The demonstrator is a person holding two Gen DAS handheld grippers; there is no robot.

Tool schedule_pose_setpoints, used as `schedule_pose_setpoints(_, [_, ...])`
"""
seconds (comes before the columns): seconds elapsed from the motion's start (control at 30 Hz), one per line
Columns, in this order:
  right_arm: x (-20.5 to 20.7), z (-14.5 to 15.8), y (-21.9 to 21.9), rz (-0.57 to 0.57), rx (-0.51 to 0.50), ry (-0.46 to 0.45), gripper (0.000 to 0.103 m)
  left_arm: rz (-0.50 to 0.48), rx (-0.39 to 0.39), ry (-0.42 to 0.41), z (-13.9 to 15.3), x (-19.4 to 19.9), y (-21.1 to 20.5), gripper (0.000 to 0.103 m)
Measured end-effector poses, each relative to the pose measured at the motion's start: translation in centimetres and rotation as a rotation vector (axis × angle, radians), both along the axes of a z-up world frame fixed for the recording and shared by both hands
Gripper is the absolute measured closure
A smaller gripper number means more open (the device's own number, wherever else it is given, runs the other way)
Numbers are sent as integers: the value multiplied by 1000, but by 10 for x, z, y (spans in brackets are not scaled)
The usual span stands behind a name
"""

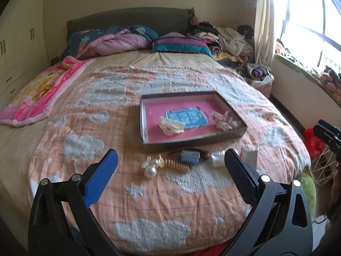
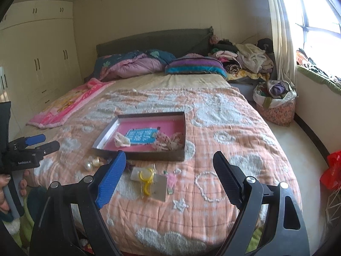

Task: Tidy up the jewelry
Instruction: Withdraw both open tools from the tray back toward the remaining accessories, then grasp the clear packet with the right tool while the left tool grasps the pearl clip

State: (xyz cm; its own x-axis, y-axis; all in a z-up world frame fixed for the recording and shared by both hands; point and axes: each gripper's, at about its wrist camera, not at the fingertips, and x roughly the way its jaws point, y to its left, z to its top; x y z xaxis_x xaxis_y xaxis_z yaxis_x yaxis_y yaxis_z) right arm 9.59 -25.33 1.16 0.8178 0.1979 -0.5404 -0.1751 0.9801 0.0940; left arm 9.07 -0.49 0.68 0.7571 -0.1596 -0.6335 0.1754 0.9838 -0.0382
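Left wrist view: the left gripper (image 1: pixel 170 162) stands with its jaws wide and nothing between them, hanging above the near edge of the bed (image 1: pixel 191 202). It points at a loose row of small pieces on the quilt: a pearl cluster (image 1: pixel 150 167), a string of beads (image 1: pixel 177 164) touching it, a blue clip (image 1: pixel 189 156) and a pale clear piece (image 1: pixel 217 159). I judge the wide opening is readiness to take one of these.

Just beyond the row lies the tray (image 1: pixel 147 115), a shallow dark box with a pink floor and a blue card in the middle. A cream claw clip (image 1: pixel 171 125) and a floral scrunchie (image 1: pixel 227 121) already lie inside, so the tray looks like the place where the pieces are gathered, and those still on the quilt are the ones left to move. The row sits close to the tray's near wall, which would keep each carry short.

In the right wrist view the right gripper (image 2: pixel 168 179) is likewise spread wide and empty. Below it lie a yellow ring piece (image 2: pixel 146 178) on a white card (image 2: pixel 158 186) and a small pink charm (image 2: pixel 172 180).

The quilt is soft, peach-checked with raised white clouds; small things may sink in or snag. Pillows and folded clothes crowd the headboard, a wardrobe (image 2: pixel 38 64) fills the wall at the left of both views, and a bright curtained window (image 2: pixel 309 21) lights the side at the right.
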Motion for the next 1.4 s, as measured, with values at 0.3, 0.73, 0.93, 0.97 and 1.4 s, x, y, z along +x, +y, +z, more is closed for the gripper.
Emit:
schedule_pose_setpoints(0.3, [-6, -22, 11, 32, -20, 57, 20, -43, 41, 48, -24, -9, -15, 9])
schedule_pose_setpoints(0.73, [6, -44, 27, 76, -32, 117, 20, -54, 44, 117, -58, -6, -14, 9])
schedule_pose_setpoints(0.93, [18, -67, 37, 87, -40, 169, 20, -35, 29, 161, -80, 3, -3, 9])
schedule_pose_setpoints(0.97, [21, -71, 38, 88, -41, 179, 20, -31, 27, 166, -83, 5, 0, 9])
schedule_pose_setpoints(1.4, [69, -128, 47, 68, -9, 315, 37, 25, 12, 186, -102, 41, 26, 9])
